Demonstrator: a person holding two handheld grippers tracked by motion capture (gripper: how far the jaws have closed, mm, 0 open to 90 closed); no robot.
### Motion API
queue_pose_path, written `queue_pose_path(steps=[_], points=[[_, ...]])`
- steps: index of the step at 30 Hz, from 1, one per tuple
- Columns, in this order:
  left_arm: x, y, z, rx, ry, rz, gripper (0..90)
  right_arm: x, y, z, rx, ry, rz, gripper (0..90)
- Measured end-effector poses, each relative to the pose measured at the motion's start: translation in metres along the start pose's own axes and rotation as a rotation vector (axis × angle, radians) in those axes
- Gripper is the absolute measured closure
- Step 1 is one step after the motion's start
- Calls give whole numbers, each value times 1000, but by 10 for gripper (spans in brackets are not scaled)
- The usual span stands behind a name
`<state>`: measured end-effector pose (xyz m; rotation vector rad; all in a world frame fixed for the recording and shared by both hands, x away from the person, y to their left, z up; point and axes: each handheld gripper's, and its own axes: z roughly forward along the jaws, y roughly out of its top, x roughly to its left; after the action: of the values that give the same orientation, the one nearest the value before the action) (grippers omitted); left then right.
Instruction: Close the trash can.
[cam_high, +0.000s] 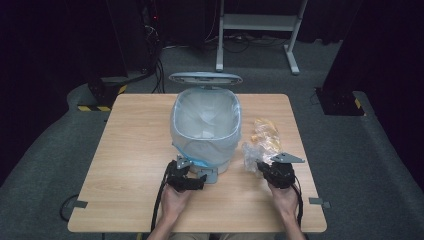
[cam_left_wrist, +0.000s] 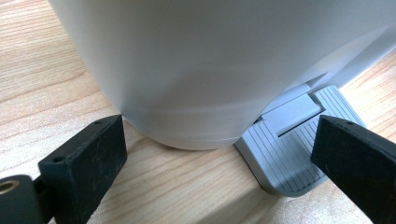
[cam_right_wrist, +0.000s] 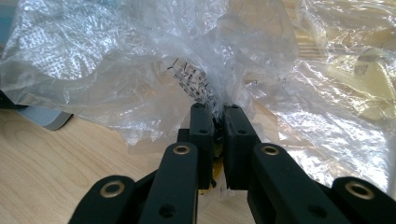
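**Bright table, dark room**

In the high view, light falls from above onto the table (cam_high: 130, 165), which is evenly lit, while the floor and room from 9 through 12 to 3 o'clock sink into near black. The picture is soft and low in detail. In the left gripper view the bin (cam_left_wrist: 224, 60) is blurred and pale, with a soft shadow beneath. In the right gripper view the plastic bag (cam_right_wrist: 140, 79) glares white toward 12 o'clock.

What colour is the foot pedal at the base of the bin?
Light grey with ribbed grooves; the pedal shows best in the left gripper view, beside the white bin.
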<state>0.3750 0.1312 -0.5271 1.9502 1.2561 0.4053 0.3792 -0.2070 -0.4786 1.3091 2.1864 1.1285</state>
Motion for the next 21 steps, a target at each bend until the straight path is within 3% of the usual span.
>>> queue_pose_path(steps=[21], points=[[0, 0, 0, 0, 0, 0, 37, -2, 15, -26, -30, 50, 2, 842]])
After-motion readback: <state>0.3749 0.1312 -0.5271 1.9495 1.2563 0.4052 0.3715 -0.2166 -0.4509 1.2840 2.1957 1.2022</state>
